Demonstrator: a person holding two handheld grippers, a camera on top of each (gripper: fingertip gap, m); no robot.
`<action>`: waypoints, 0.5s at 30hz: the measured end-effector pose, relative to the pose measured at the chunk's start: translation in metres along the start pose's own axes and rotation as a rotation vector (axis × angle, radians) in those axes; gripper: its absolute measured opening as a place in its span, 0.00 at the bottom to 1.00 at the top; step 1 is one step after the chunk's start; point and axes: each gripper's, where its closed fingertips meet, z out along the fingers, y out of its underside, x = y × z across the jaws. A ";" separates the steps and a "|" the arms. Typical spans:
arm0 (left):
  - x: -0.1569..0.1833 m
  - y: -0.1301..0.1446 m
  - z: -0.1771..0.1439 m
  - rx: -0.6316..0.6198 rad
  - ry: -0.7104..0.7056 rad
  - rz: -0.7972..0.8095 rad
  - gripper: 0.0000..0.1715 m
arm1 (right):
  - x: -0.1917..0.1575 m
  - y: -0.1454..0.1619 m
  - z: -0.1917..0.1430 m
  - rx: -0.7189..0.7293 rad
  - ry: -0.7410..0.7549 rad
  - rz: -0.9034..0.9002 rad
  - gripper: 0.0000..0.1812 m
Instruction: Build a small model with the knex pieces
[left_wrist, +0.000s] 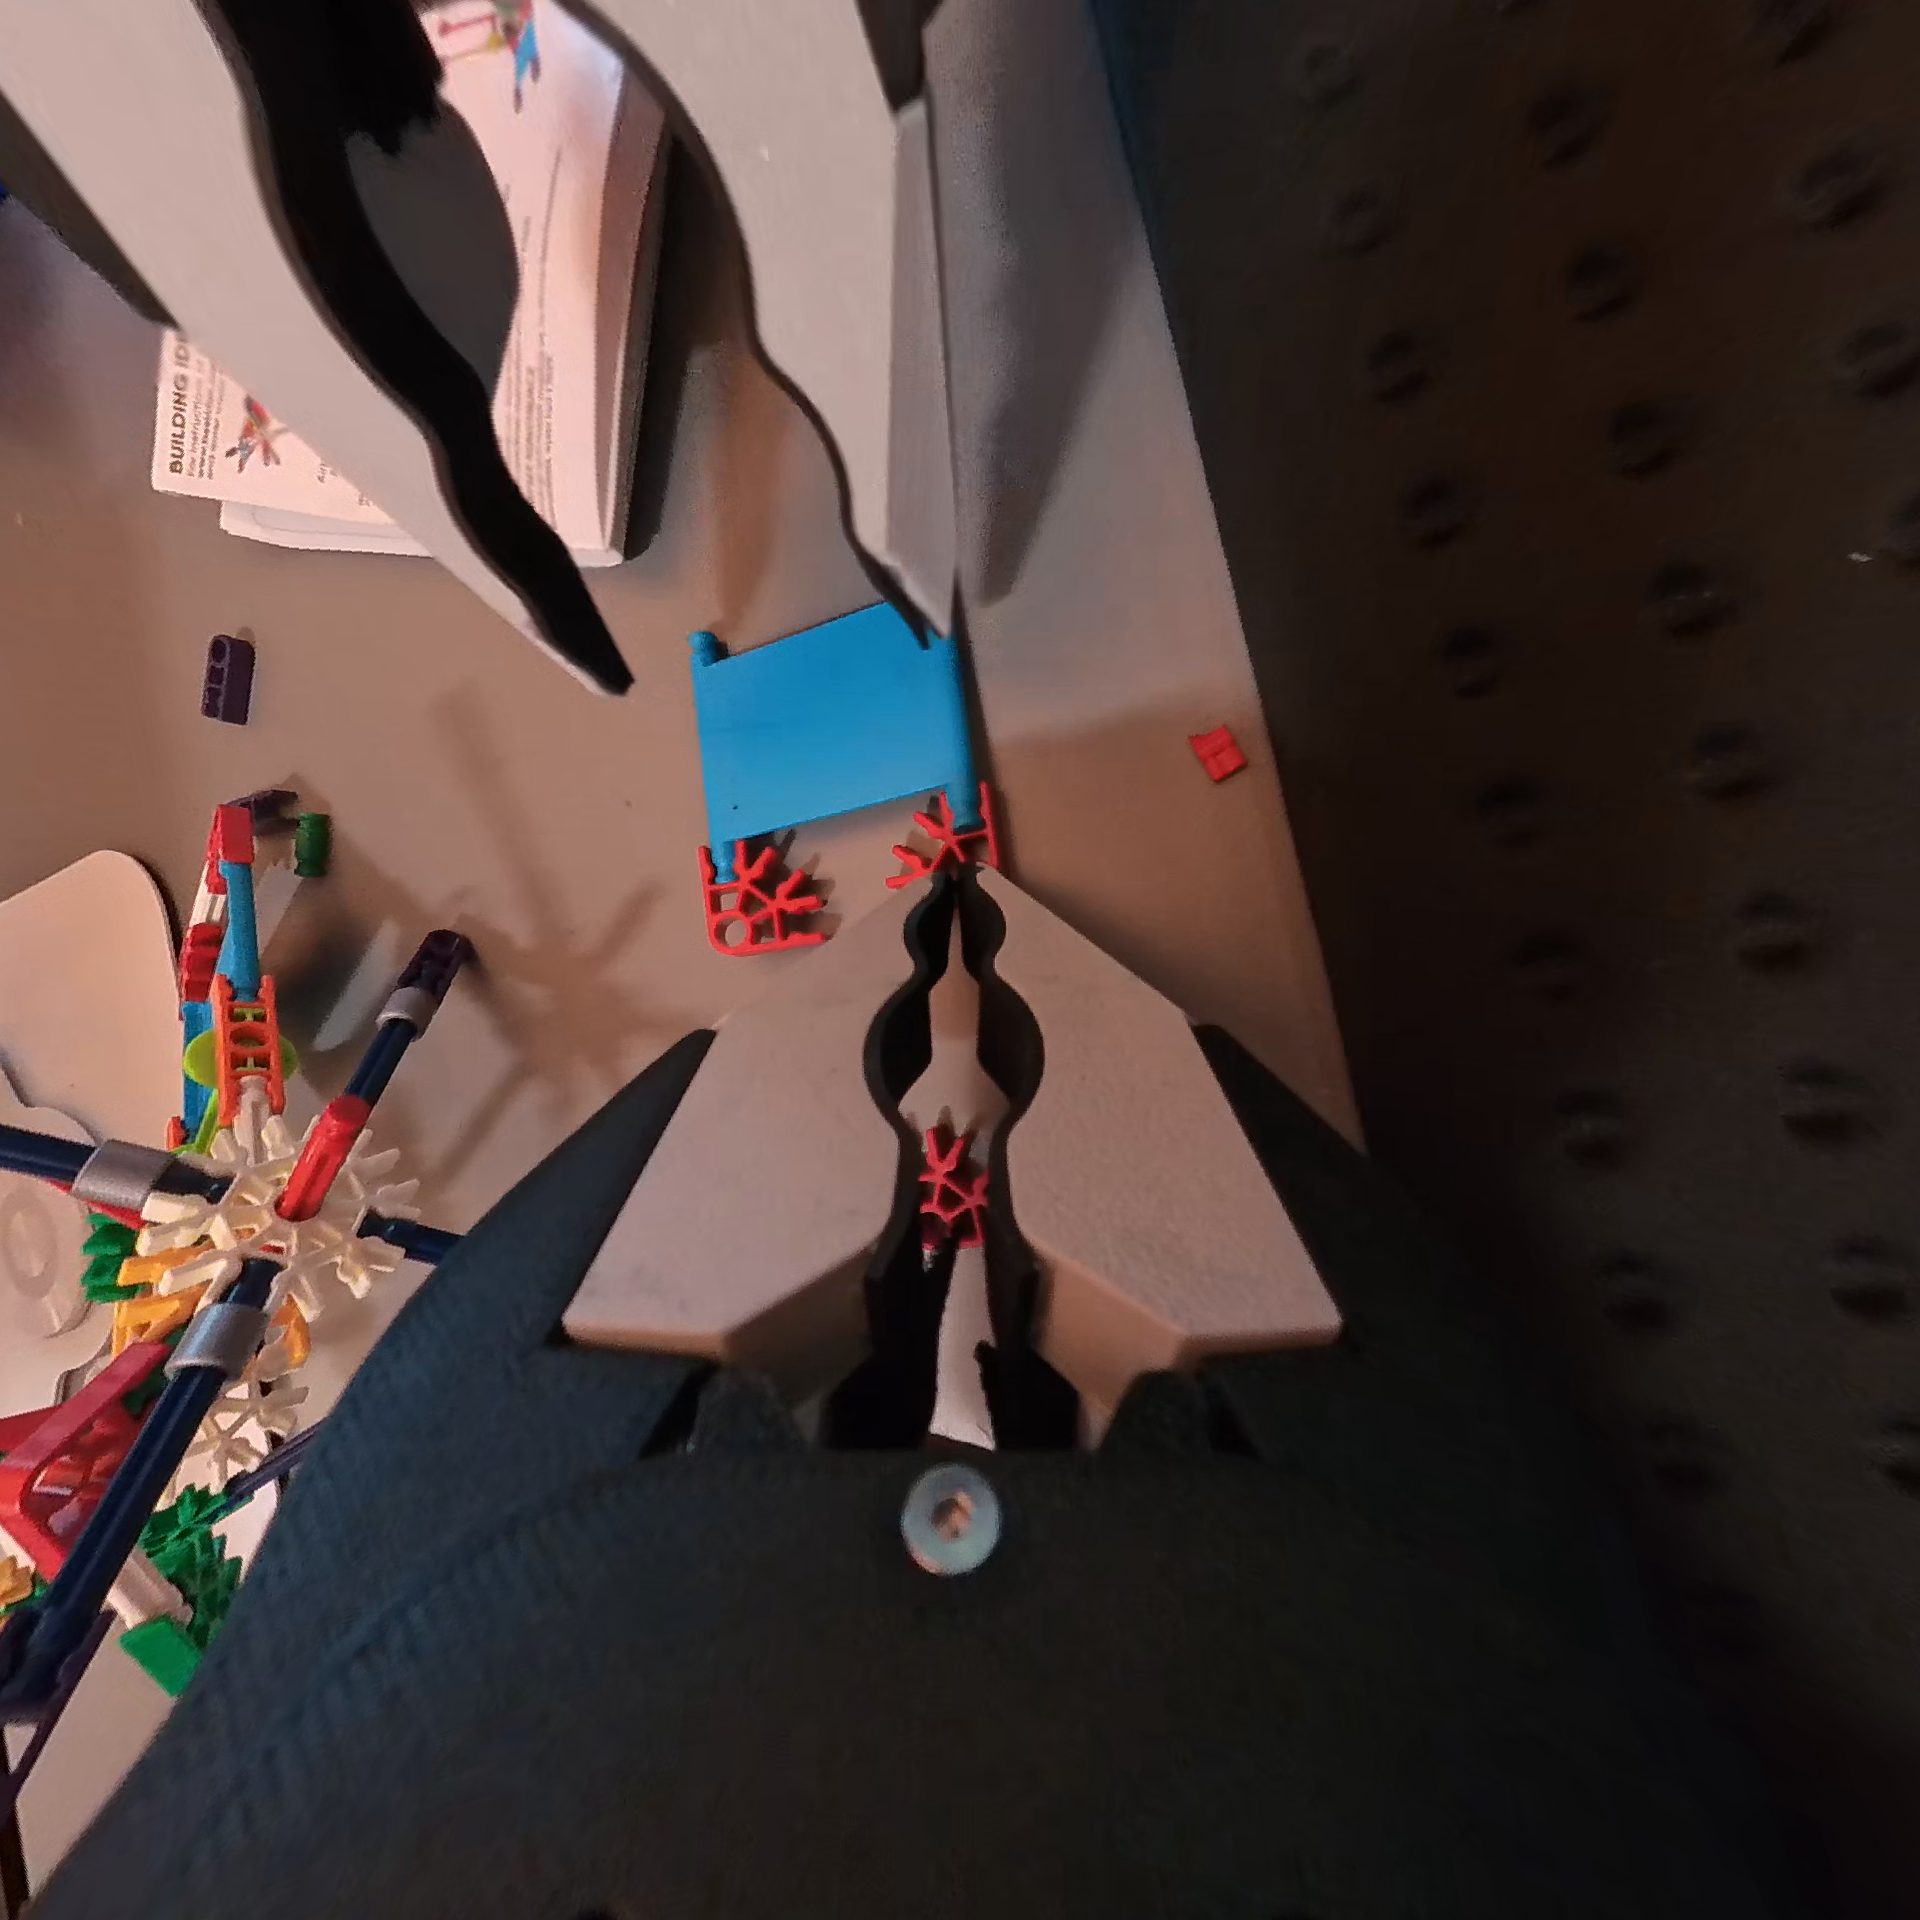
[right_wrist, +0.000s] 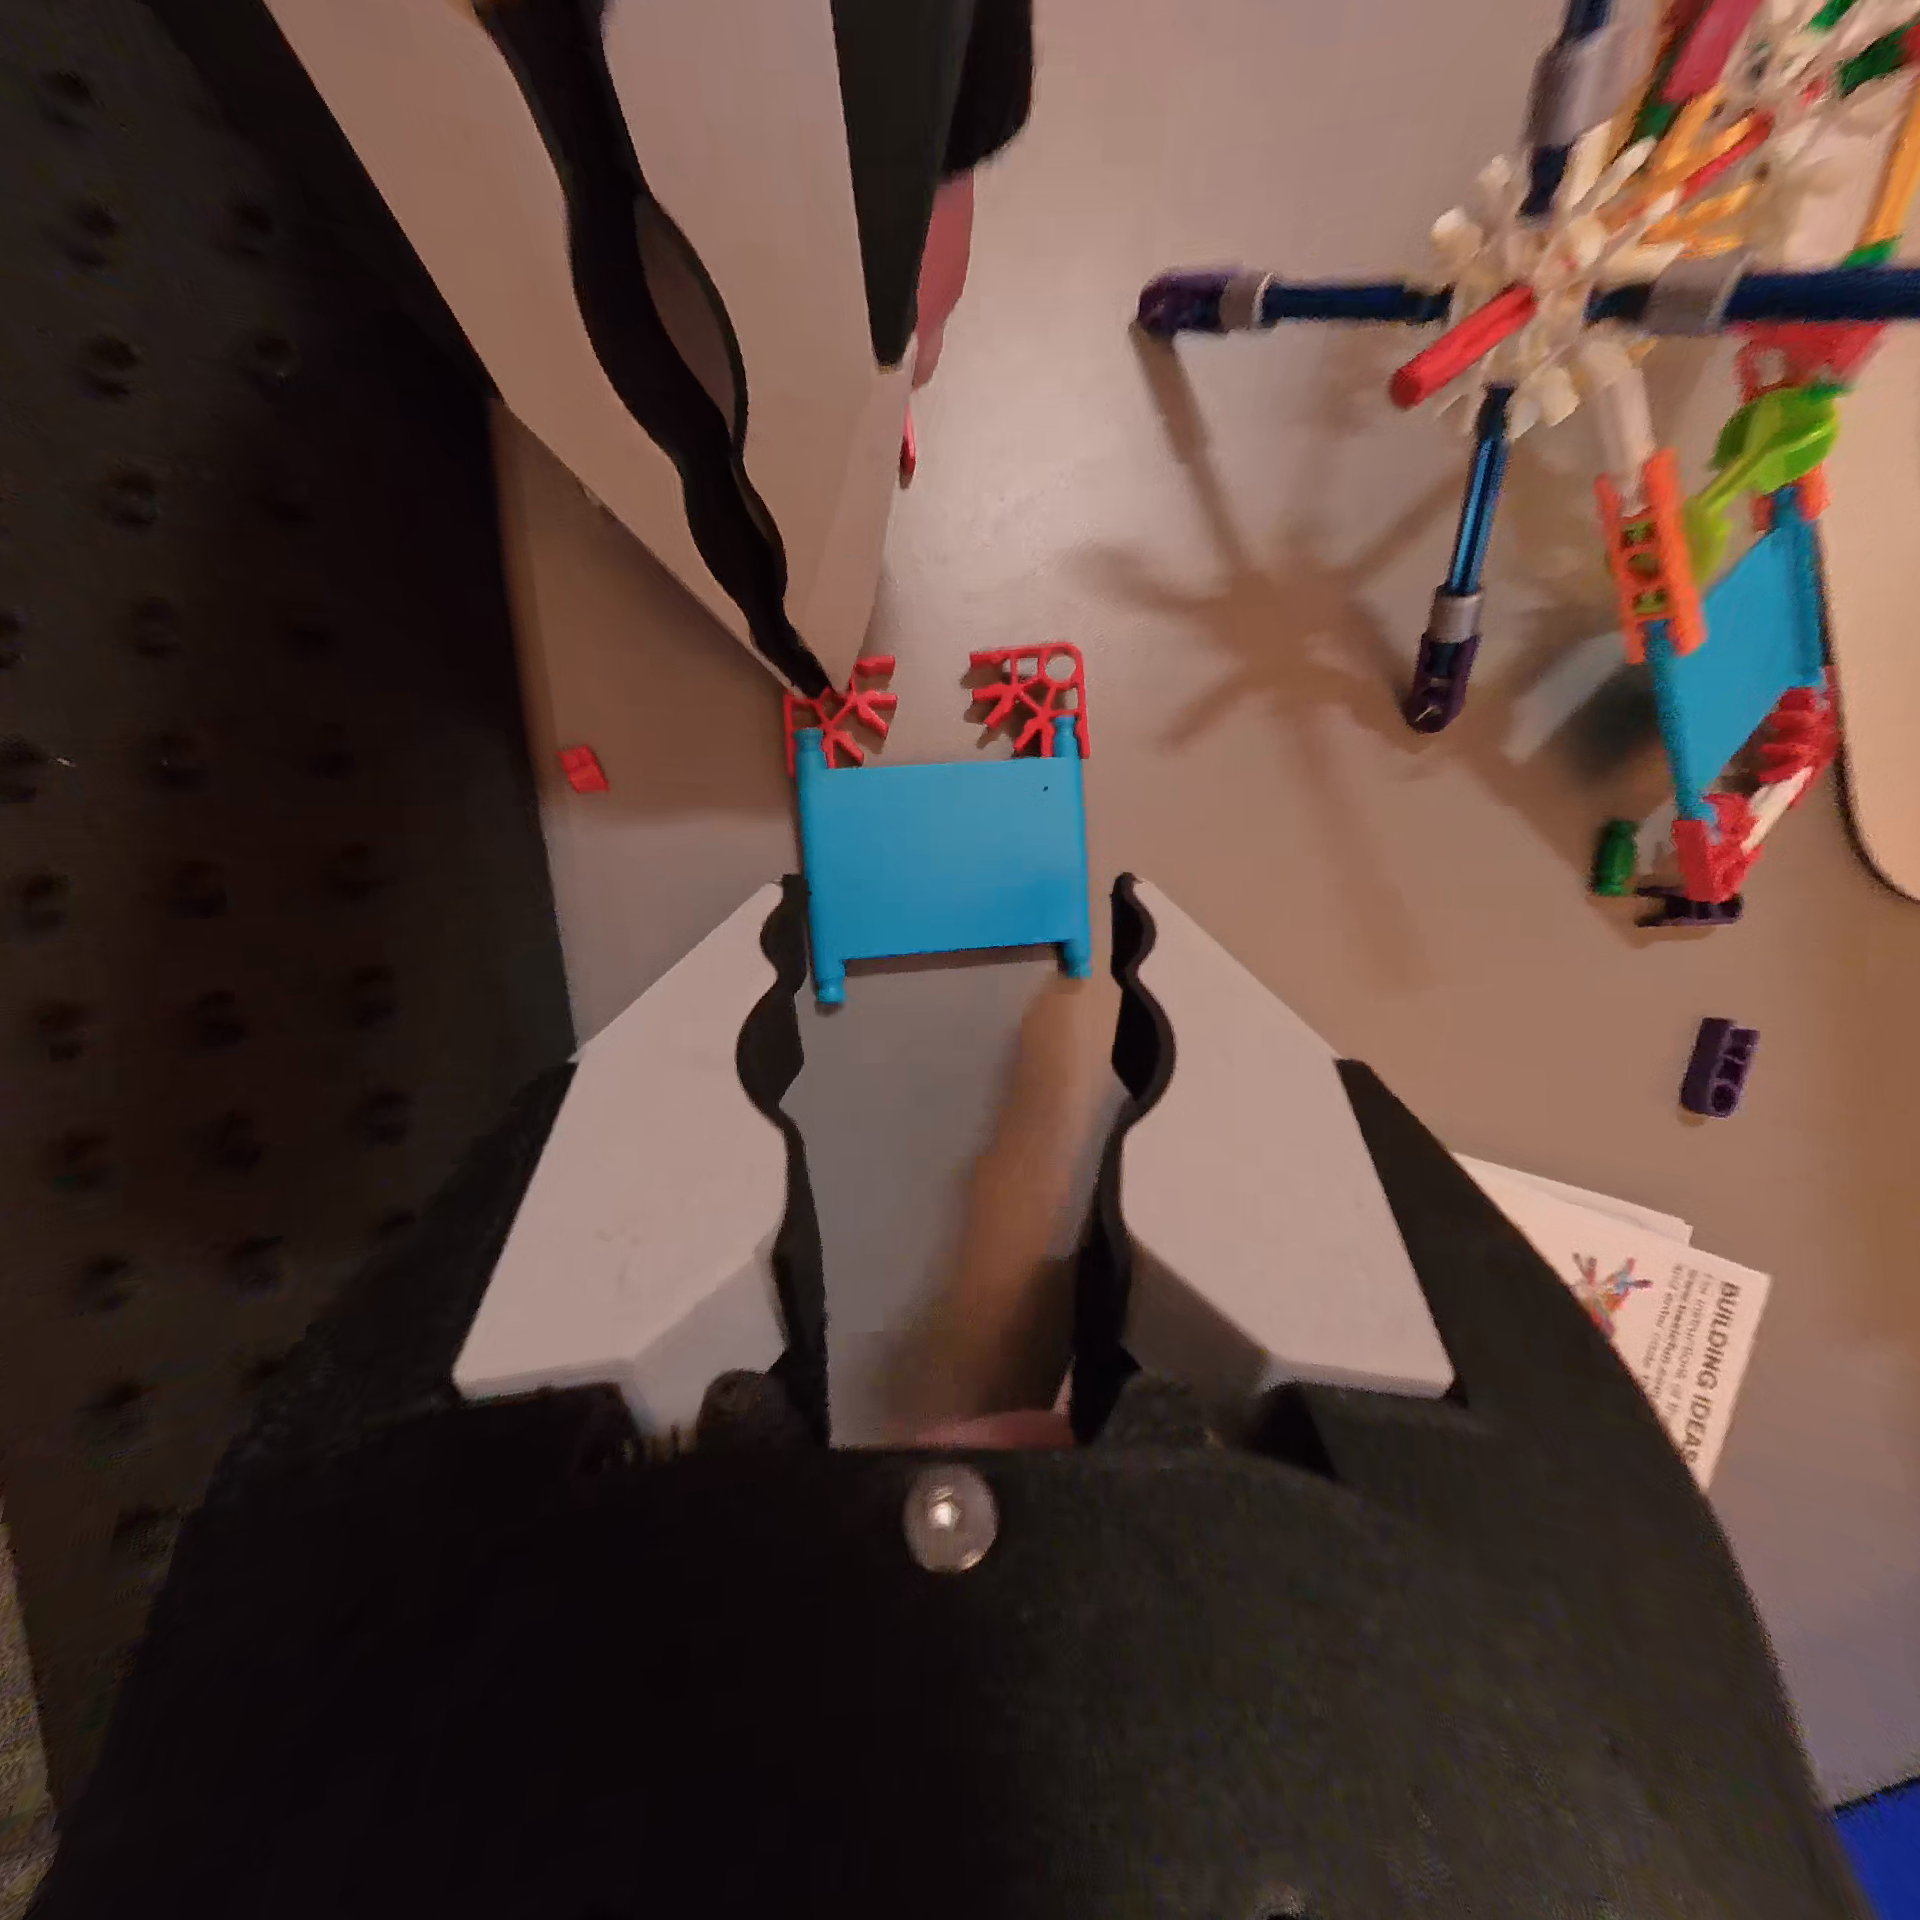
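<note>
A blue panel (left_wrist: 831, 738) (right_wrist: 940, 862) lies flat on the grey table with a red connector clipped on each of two corners (left_wrist: 764, 899) (right_wrist: 1029, 696). My left gripper (left_wrist: 956, 883) is shut, its tips pinching the edge of the other corner's red connector (left_wrist: 951, 836) (right_wrist: 842, 712). Another red connector (left_wrist: 951, 1184) shows between its jaws farther back. My right gripper (right_wrist: 956, 894) is open, its fingers on either side of the panel's opposite edge. It shows in the left wrist view (left_wrist: 774, 655) from across the panel.
A colourful rod-and-connector model (left_wrist: 239, 1195) (right_wrist: 1558, 270) stands to one side. A booklet (left_wrist: 582, 312) (right_wrist: 1662, 1340), a loose purple piece (left_wrist: 227, 675) (right_wrist: 1720, 1065) and a small red piece (left_wrist: 1218, 750) (right_wrist: 584, 771) lie nearby. A dark dimpled mat (left_wrist: 1610, 727) (right_wrist: 208, 727) borders the table. Tip to tip, the grippers are about 5 cm apart. Both grippers' tips are roughly 5 cm from the small red piece (right_wrist: 584, 771). The left camera catches it too, in the left wrist view (left_wrist: 1220, 751).
</note>
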 end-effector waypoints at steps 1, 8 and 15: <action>0.000 0.000 0.000 0.000 0.001 -0.001 0.00 | -0.002 -0.007 -0.003 0.036 -0.008 -0.001 0.27; 0.000 0.000 0.000 0.000 -0.003 0.000 0.00 | -0.019 -0.014 0.016 0.055 -0.071 -0.025 0.01; 0.000 -0.001 0.000 -0.001 -0.006 0.002 0.00 | -0.025 -0.015 0.015 0.077 -0.103 -0.024 0.00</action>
